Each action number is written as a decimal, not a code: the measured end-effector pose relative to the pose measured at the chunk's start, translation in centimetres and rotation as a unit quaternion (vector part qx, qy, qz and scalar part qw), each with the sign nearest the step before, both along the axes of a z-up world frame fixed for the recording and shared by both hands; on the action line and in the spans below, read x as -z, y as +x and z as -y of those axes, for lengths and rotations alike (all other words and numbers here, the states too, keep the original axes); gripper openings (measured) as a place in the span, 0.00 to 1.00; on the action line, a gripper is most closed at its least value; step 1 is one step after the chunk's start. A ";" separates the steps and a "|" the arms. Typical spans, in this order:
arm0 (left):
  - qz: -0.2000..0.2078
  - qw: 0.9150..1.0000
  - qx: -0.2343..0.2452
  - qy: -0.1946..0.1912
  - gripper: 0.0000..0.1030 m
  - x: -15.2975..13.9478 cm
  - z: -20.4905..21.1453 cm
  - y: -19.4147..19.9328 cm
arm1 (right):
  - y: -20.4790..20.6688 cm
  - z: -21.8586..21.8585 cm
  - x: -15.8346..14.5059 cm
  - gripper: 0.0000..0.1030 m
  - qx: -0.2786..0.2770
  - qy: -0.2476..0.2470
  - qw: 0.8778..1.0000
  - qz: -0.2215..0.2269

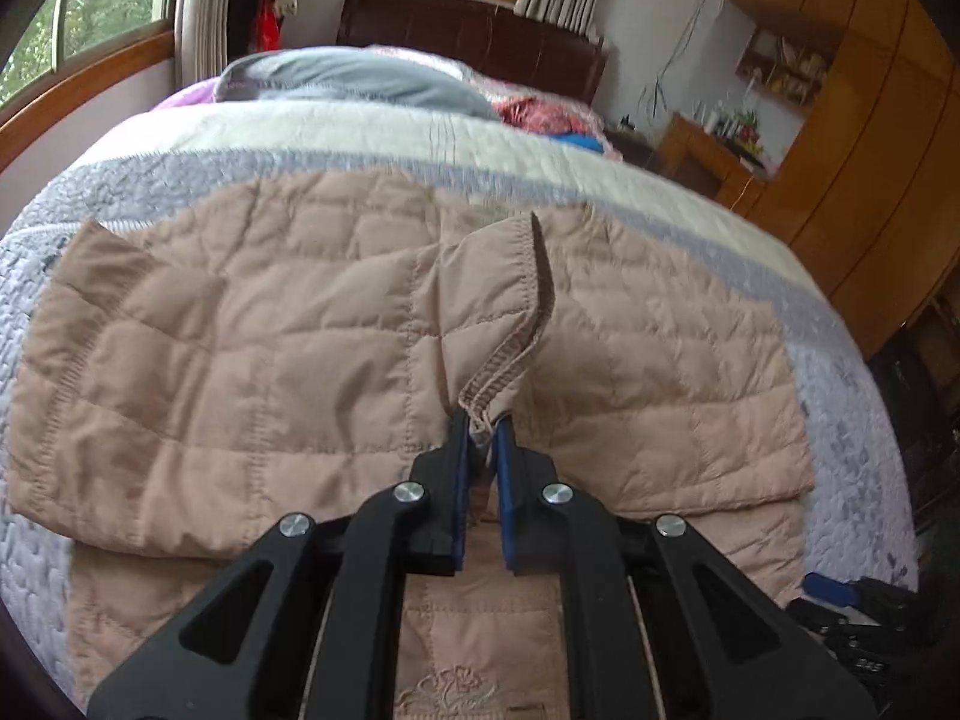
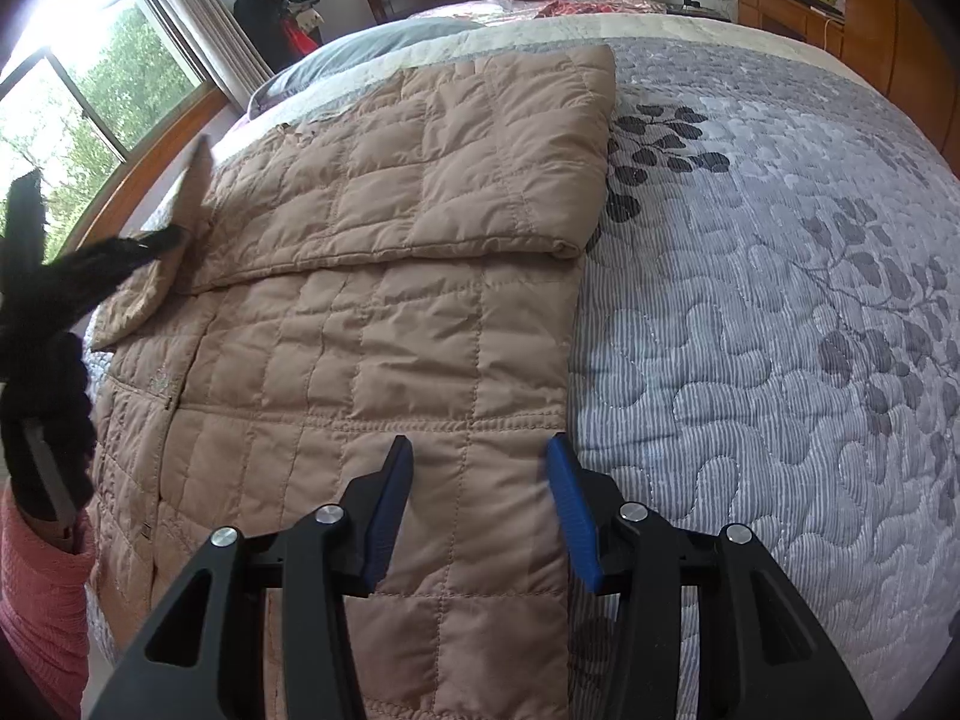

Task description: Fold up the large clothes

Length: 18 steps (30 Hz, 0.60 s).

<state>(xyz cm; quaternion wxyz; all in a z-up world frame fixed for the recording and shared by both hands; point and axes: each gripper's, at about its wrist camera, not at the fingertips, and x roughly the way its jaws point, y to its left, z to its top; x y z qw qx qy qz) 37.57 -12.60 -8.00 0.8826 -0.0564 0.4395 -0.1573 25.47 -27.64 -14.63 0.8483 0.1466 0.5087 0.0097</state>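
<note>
I hold a two-finger gripper in each hand above a bed covered with a grey and white quilted bedspread (image 2: 750,312) printed with dark leaf sprigs. A tan quilted jacket (image 2: 372,348) lies flat on the bedspread, directly ahead of both tools.

My left gripper (image 1: 481,420) is clamped on the ribbed cuff (image 1: 510,354) of one jacket sleeve. The blue pads (image 1: 461,468) stand nearly together with the cuff edge pinched at their tips. From there the sleeve (image 1: 474,282) runs forward and away from the tool, lifted a little over the jacket body, its open cuff end showing a dark lining. Beneath and behind the left tool, an embroidered flower (image 1: 447,693) shows on the jacket panel closest to me.

My right gripper (image 2: 480,468) hovers with its jaws parted and nothing between the pads. It sits over the near right edge of the jacket, with the left blue finger (image 2: 390,510) above the tan fabric and the right one above the bedspread just beside that edge. Farther ahead of this tool, the other sleeve (image 2: 480,168) lies folded across the jacket's upper half.

In the right wrist view, my left tool appears at the far left, blurred, with a black glove (image 2: 48,372) and a pink sleeve cuff (image 2: 42,600) below it.

Beyond the jacket lie a grey pillow (image 1: 354,75), a dark wooden headboard (image 1: 468,24) and windows (image 2: 90,96).
</note>
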 end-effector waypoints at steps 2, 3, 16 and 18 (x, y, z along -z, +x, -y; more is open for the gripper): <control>-0.030 1.000 0.002 0.004 0.07 2.5 0.3 0.7 | 0.1 -0.1 0.1 0.46 -0.001 -0.002 1.000 0.000; -0.043 0.999 0.003 0.001 0.07 3.4 0.2 0.9 | 0.1 -0.1 0.2 0.46 -0.002 -0.003 1.000 0.000; -0.056 0.996 0.049 -0.052 0.21 0.1 -4.6 -3.6 | -0.6 0.3 -1.8 0.47 0.019 -0.009 0.999 0.030; -0.037 0.997 0.042 -0.053 0.26 -1.1 -6.6 -4.4 | -0.8 -0.5 -2.9 0.47 0.014 -0.011 0.999 0.038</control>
